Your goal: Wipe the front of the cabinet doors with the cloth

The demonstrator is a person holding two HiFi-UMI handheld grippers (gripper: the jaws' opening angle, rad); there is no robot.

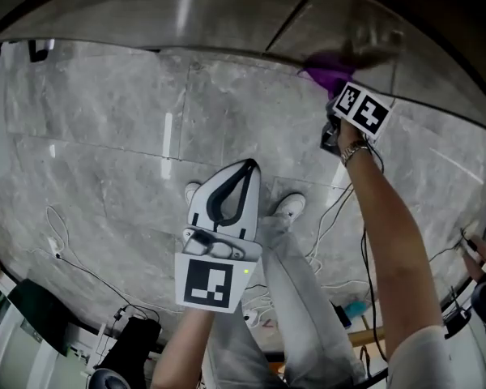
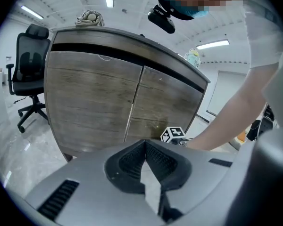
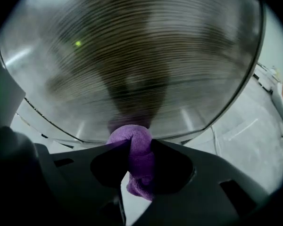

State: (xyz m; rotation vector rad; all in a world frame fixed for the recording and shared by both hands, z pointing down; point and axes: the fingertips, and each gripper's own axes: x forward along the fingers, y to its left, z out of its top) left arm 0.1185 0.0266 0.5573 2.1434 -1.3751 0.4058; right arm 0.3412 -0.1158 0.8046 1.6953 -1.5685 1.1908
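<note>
A purple cloth (image 3: 137, 158) is pinched in my right gripper (image 3: 139, 147), which is shut on it and pressed low against the wood-grain cabinet door (image 3: 132, 60). From the head camera the cloth (image 1: 328, 75) shows at the door's bottom edge, just beyond the right gripper (image 1: 340, 108). My left gripper (image 1: 243, 168) hangs shut and empty over the floor, away from the cabinet. Its own camera shows its shut jaws (image 2: 144, 145), both cabinet doors (image 2: 94, 98) and the right gripper's marker cube (image 2: 172, 134) low at the right door.
A marble floor (image 1: 105, 136) spreads below, with cables (image 1: 65, 250) trailing toward the near side. My shoes (image 1: 287, 207) stand close to the cabinet. A black office chair (image 2: 30, 74) is left of the cabinet, and a coiled item (image 2: 88, 18) lies on top.
</note>
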